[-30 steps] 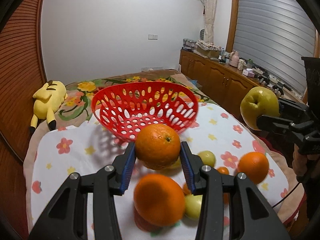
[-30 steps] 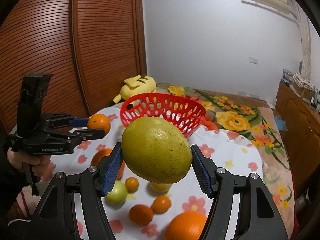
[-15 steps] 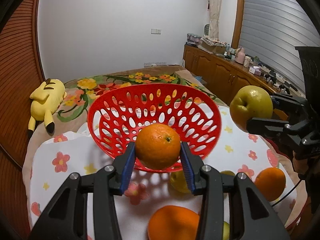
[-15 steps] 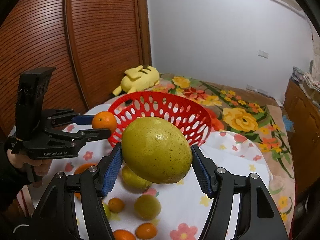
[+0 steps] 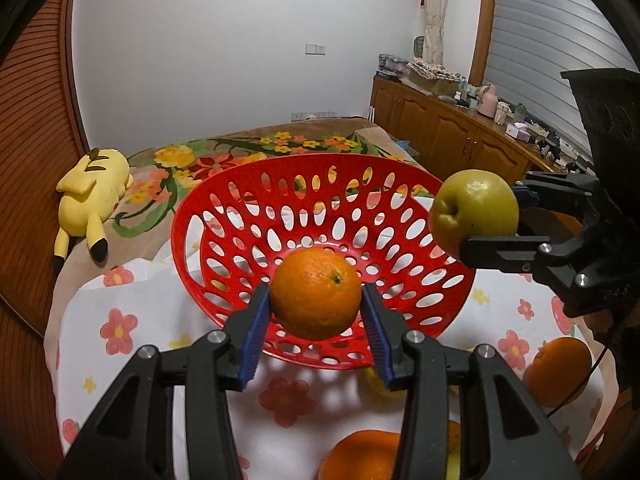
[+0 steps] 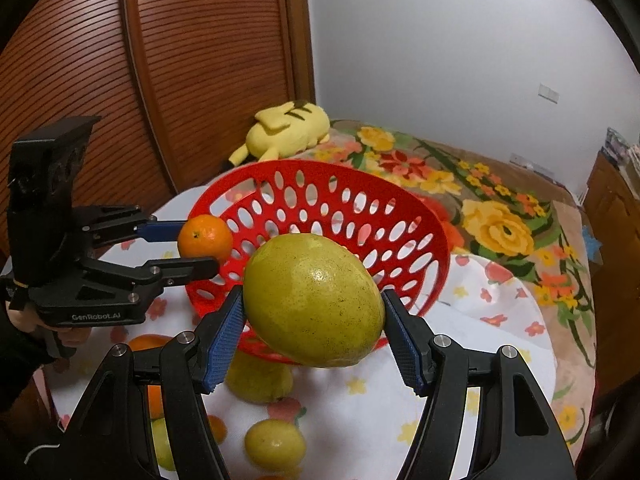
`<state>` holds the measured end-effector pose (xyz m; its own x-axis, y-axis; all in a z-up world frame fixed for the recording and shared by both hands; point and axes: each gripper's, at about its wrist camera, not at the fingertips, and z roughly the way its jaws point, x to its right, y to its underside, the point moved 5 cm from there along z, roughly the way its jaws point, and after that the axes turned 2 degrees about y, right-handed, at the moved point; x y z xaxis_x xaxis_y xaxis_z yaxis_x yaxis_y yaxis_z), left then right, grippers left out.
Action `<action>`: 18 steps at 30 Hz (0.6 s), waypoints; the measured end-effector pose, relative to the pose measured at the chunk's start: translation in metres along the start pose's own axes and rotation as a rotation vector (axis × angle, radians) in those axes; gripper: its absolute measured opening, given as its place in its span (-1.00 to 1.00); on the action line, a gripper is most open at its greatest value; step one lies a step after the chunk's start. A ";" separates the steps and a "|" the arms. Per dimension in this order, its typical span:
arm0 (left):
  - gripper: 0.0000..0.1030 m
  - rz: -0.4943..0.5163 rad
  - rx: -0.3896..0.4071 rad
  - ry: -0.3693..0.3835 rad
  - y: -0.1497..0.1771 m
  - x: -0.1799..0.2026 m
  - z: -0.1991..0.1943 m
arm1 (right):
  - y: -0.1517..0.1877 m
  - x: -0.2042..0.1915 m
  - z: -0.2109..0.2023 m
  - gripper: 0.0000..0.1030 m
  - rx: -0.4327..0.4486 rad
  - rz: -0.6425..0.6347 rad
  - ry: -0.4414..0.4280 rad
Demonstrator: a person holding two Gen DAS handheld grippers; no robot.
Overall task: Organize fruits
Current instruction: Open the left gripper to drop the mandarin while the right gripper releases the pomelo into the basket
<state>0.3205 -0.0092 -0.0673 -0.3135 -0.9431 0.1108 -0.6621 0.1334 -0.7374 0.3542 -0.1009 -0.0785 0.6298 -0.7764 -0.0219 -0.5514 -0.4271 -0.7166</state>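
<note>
Both grippers over the red basket (image 5: 256,184)
Left gripper (image 5: 316,316): jaws opening, orange (image 5: 316,294) between the pads. Right gripper (image 6: 314,322): jaws pinching a yellow-green fruit (image 6: 314,300) at the near rim.

Left claw (image 5: 316,332): two matte black plastic arms with triangular cut-outs, round silver screws at the pivots, and ribbed blue rubber pads on the fingertips (image 5: 253,336). Right claw (image 6: 314,332) has the same build. Seen from the right wrist view, the left claw's black body bears white lettering "GenRobot.AI" and a boxy black camera block on top. A dark sleeve (image 6: 16,356) covers the person's left wrist. A thin white cable trails below.
</note>
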 end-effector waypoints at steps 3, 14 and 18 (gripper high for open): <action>-0.06 -0.008 0.013 0.000 -0.001 -0.004 -0.001 | -0.001 0.000 0.007 0.33 -0.020 -0.008 -0.006; -0.03 -0.038 0.030 0.001 0.000 -0.018 -0.010 | -0.001 0.002 0.032 0.34 -0.087 -0.033 0.001; -0.01 -0.041 0.041 0.006 0.002 -0.020 -0.016 | 0.003 -0.002 0.043 0.34 -0.132 -0.051 0.005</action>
<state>0.3144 0.0149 -0.0606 -0.2907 -0.9457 0.1456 -0.6461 0.0818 -0.7588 0.3744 -0.0804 -0.1108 0.6564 -0.7543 0.0161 -0.5861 -0.5233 -0.6185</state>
